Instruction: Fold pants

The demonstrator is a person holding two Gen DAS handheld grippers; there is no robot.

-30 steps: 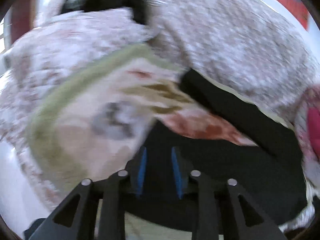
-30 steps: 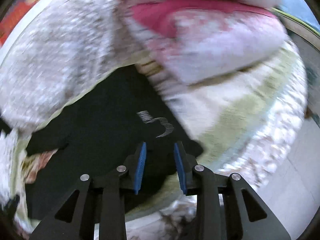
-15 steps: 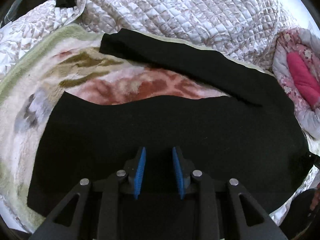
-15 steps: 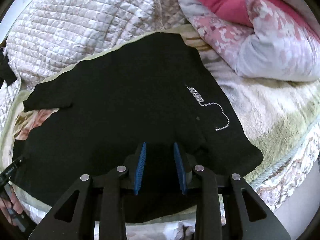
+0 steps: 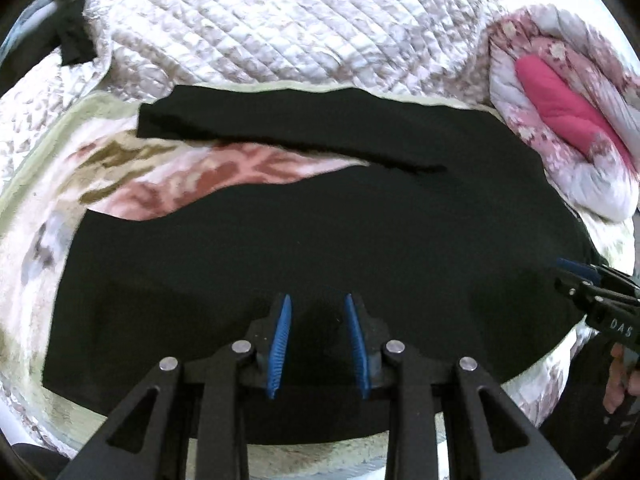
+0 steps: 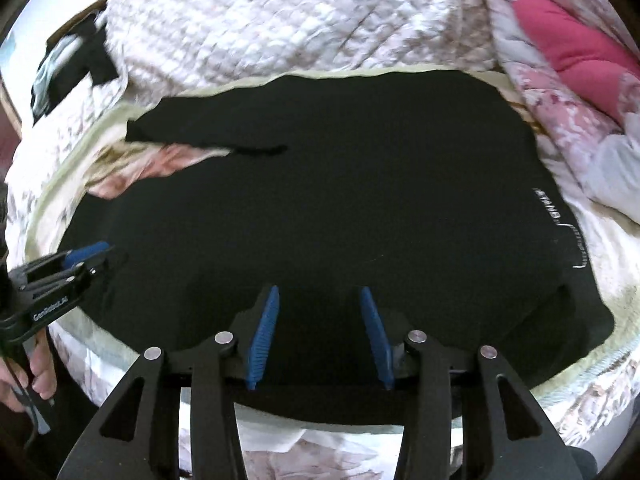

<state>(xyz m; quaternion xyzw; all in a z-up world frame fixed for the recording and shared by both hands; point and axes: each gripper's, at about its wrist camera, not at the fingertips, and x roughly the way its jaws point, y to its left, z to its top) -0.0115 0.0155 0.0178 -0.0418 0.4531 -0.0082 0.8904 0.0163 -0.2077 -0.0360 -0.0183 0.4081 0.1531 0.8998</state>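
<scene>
Black pants [image 5: 320, 240] lie spread flat on a patterned blanket on a bed, legs pointing left, with white lettering [image 6: 556, 212] near the waist at right. The far leg [image 5: 280, 128] lies apart from the near leg. My left gripper [image 5: 316, 344] is open and empty, just above the near leg. My right gripper [image 6: 316, 336] is open and empty over the waist part [image 6: 360, 220]. Each gripper shows at the edge of the other's view: the right one [image 5: 580, 276] and the left one [image 6: 80, 260].
A white quilted cover [image 5: 280, 20] lies bunched behind the pants. A pink and white floral duvet [image 5: 560, 120] is piled at the right. The fleece blanket [image 5: 180, 168] has a green border. A dark cloth [image 6: 76, 64] lies at the far left.
Both views have swung and steadied from blurred motion to a level look over the pants. The right gripper's fingers stand wider apart than before. Both grippers now hang close above the cloth.
</scene>
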